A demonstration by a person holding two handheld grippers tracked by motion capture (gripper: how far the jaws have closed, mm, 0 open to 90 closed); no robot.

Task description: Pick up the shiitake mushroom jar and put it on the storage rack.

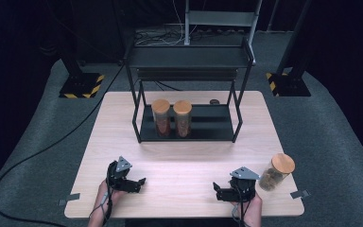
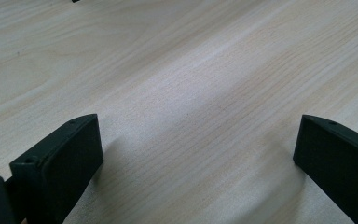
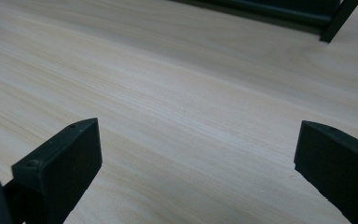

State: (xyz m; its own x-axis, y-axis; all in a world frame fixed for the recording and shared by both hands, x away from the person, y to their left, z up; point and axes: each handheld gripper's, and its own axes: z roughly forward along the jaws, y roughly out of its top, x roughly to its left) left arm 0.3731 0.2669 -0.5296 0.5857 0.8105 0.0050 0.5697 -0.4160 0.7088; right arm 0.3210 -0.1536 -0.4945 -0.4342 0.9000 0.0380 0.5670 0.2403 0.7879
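Both the left gripper [image 1: 131, 182] and right gripper [image 1: 223, 191] rest with jaws wide apart, empty, the jar [image 1: 276, 171] beside the right.

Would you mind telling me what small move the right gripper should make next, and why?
Probably swing the right gripper toward the jar just beside it. That jar stands alone near the table's right edge, while two like jars already sit on the rack's lower shelf. Its jaws are wide apart and hold nothing, so it looks ready to grasp.
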